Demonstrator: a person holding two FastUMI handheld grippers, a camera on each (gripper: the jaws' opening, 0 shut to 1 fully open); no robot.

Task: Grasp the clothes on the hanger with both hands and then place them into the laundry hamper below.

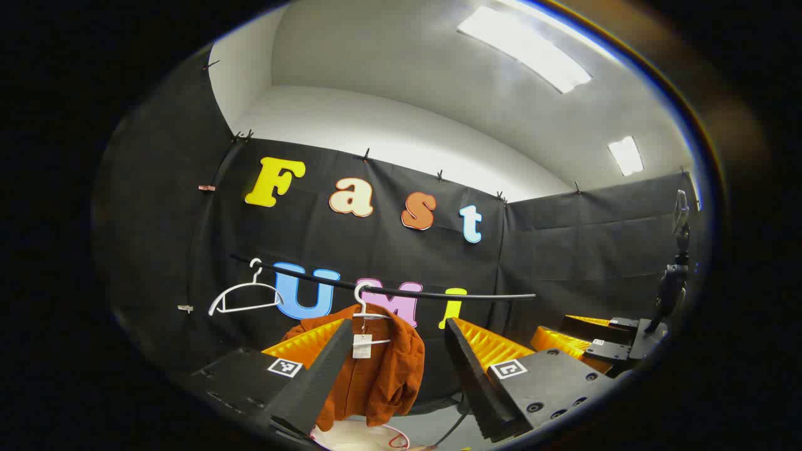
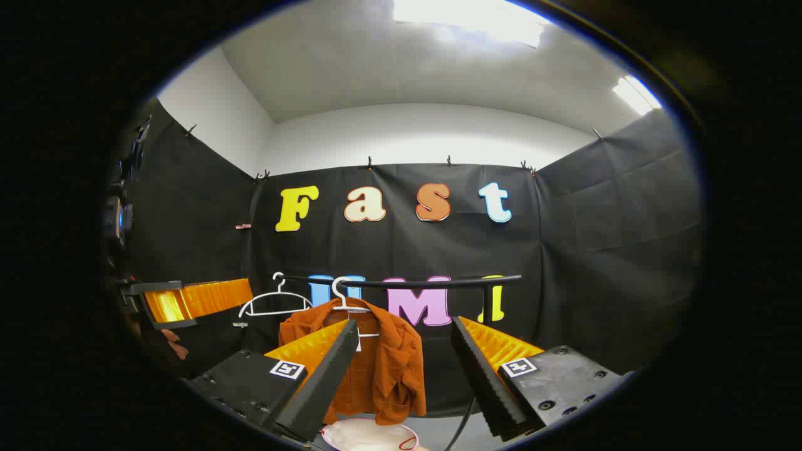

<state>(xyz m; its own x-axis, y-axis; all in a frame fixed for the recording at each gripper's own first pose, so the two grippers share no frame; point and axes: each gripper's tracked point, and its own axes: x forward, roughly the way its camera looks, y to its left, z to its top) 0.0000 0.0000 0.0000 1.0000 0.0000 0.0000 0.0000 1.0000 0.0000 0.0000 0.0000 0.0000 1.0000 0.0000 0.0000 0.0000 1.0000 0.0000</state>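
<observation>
Now | left tongs (image 1: 398,369) released, hanging short of orange jacket (image 1: 369,369) | right tongs (image 2: 401,376) released likewise | jacket hanging on white hanger (image 1: 366,310) on black rail (image 1: 438,291) | hamper (image 2: 369,435) rim peeking below, mostly cut off | spare hanger (image 2: 272,300) sitting beside

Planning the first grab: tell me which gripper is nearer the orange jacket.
Left, but barely. Both grippers hang short of the orange jacket, facing it; left gripper frames it between its fingers, right gripper sits alongside to the right.
</observation>
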